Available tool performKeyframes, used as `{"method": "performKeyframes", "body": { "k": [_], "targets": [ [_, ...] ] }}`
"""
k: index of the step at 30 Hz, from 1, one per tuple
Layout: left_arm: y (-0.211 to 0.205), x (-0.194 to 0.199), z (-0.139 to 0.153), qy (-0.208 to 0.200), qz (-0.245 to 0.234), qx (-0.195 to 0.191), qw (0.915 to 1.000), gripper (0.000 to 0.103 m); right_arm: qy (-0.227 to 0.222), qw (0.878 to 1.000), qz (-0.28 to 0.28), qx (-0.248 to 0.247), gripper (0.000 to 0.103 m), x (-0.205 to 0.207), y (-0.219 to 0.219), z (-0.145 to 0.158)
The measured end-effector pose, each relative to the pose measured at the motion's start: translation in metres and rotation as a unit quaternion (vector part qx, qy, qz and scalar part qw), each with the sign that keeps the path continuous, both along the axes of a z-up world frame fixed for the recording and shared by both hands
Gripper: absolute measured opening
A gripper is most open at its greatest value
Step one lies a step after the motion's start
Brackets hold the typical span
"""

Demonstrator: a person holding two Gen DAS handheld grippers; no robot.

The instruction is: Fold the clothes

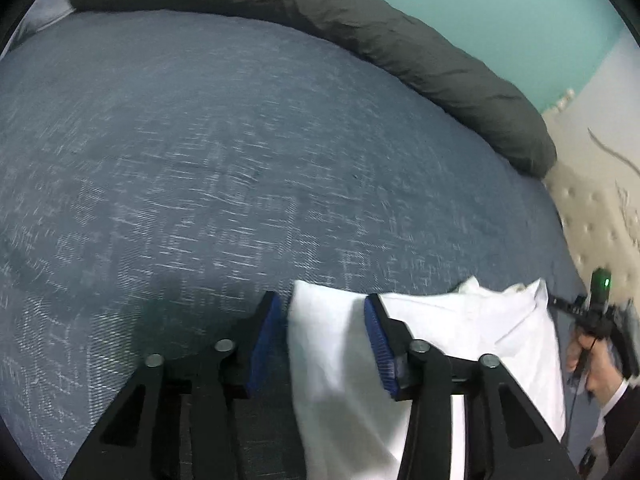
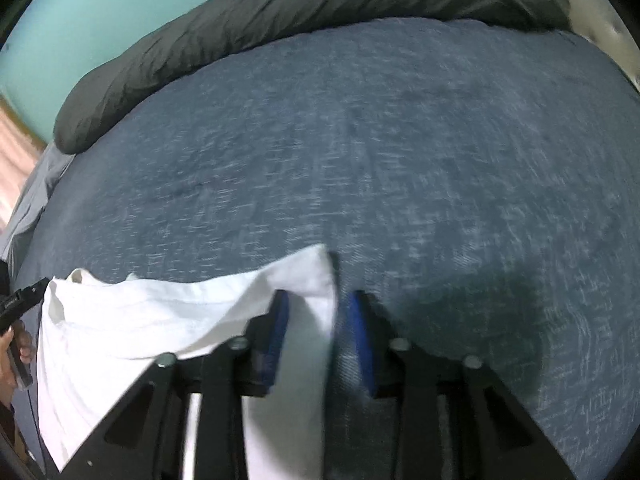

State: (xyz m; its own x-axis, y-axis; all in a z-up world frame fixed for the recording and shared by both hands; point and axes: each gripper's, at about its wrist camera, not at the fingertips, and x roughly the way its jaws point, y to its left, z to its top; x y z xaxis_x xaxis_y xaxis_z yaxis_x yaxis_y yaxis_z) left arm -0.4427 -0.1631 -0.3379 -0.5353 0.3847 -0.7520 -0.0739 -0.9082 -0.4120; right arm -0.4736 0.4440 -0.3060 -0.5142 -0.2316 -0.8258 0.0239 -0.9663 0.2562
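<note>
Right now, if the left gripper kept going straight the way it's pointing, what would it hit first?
Most likely the white cloth garment, whose edge lies between the left gripper jaws; just past it is the blue woven bedcover. Depth is hard to judge.

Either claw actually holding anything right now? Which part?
Cannot tell for sure. Each claw straddles a side edge of the white garment: left claw on one edge, right claw on the other, but gaps show between the pads and the cloth.

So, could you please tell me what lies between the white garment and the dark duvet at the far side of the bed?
Only bare blue bedspread lies between the white garment and the duvet; both wrist views show it.
</note>
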Motion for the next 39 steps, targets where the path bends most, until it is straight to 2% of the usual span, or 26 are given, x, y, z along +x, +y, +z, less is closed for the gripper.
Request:
{"method": "performKeyframes", "body": {
  "k": [1, 2, 3, 9, 13, 19, 23, 26, 32, 34, 35, 36, 37, 38, 39],
  "targets": [
    [0.000, 0.005, 0.001, -0.001, -0.003, -0.001, 1.0000, 0.022, -0.001, 1.000, 0.008, 0.003, 0.012, 0.000, -0.004, 0.000],
    [0.001, 0.004, 0.000, -0.004, -0.002, -0.004, 1.0000, 0.006, -0.004, 1.000, 0.013, 0.009, 0.009, 0.000, -0.008, -0.001],
    [-0.001, 0.004, -0.002, -0.005, -0.001, 0.001, 1.0000, 0.005, -0.006, 1.000, 0.013, 0.009, 0.006, 0.000, -0.009, -0.002],
    [-0.014, 0.013, 0.008, 0.007, 0.013, 0.003, 0.9999, 0.004, 0.031, 0.999, -0.013, -0.009, 0.003, 0.010, 0.006, 0.015],
    [-0.025, 0.022, 0.023, 0.015, 0.023, 0.005, 0.9996, 0.004, 0.054, 0.997, -0.037, -0.050, 0.003, 0.018, 0.024, 0.026],
    [-0.029, 0.023, 0.029, 0.013, 0.036, -0.002, 0.9993, 0.004, 0.022, 0.993, -0.084, -0.077, 0.003, 0.025, 0.029, 0.017],
    [-0.026, 0.014, 0.036, 0.015, 0.041, -0.004, 0.9990, 0.004, 0.044, 0.993, -0.087, -0.072, 0.003, 0.025, 0.019, 0.029],
    [-0.021, 0.003, 0.026, -0.015, 0.040, -0.019, 0.9989, 0.004, 0.028, 0.995, -0.077, -0.050, 0.003, 0.013, 0.011, 0.028],
    [-0.022, 0.008, 0.008, -0.050, 0.044, -0.015, 0.9976, 0.007, -0.013, 0.995, -0.086, -0.038, 0.003, 0.010, 0.012, 0.011],
    [-0.025, 0.014, 0.012, -0.048, 0.044, -0.011, 0.9978, 0.010, -0.031, 0.995, -0.086, -0.043, 0.005, 0.006, 0.015, 0.003],
    [-0.028, 0.018, 0.015, -0.047, 0.046, -0.008, 0.9978, 0.014, -0.030, 0.995, -0.088, -0.048, 0.006, 0.008, 0.017, 0.003],
    [-0.031, 0.023, 0.019, -0.047, 0.048, -0.010, 0.9977, 0.020, -0.026, 0.994, -0.093, -0.051, 0.011, 0.012, 0.019, 0.006],
    [-0.034, 0.027, 0.023, -0.047, 0.049, -0.012, 0.9976, 0.022, -0.021, 0.994, -0.097, -0.053, 0.015, 0.016, 0.021, 0.009],
    [-0.036, 0.033, 0.027, -0.045, 0.047, -0.010, 0.9978, 0.023, -0.016, 0.993, -0.101, -0.056, 0.026, 0.020, 0.023, 0.012],
    [-0.037, 0.040, 0.031, -0.046, 0.044, -0.007, 0.9979, 0.025, -0.011, 0.993, -0.101, -0.063, 0.029, 0.025, 0.024, 0.017]
  ]
}}
